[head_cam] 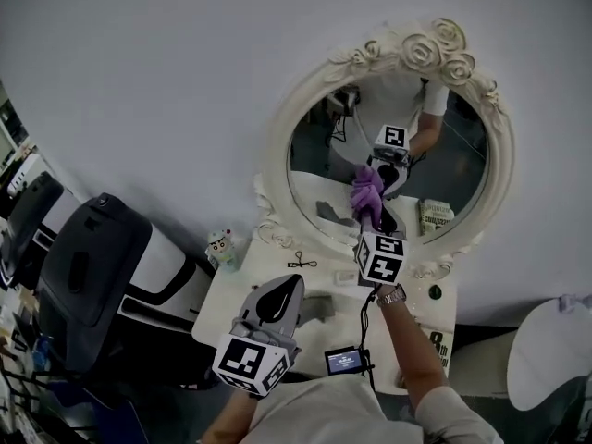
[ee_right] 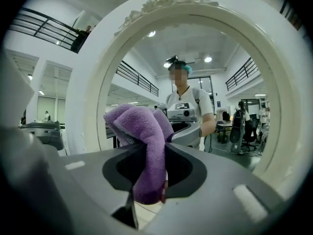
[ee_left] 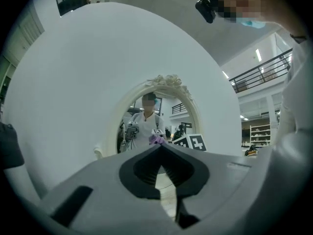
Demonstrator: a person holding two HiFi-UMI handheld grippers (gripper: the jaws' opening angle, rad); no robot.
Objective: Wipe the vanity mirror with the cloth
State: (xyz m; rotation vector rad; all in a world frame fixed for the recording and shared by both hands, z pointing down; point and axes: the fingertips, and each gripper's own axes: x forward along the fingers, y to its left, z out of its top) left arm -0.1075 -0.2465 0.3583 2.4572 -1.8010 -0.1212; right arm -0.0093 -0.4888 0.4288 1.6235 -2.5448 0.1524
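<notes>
Up against the vanity mirror (head_cam: 274,155), we saw the right gripper (head_cam: 369,215) clamped on the purple cloth (head_cam: 366,189). The bunched cloth looked pressed to the lower part of the glass, meeting its own reflection. The right gripper view agreed: jaws closed on the cloth, folds sticking up past the tips, mirror frame filling the view just ahead. The left gripper (head_cam: 292,281) hung lower over the white vanity table (head_cam: 218,305), well apart from the glass. We read its jaws as together at the tips, with nothing between them. A small figurine (head_cam: 220,245) stood near the table's back left corner.
</notes>
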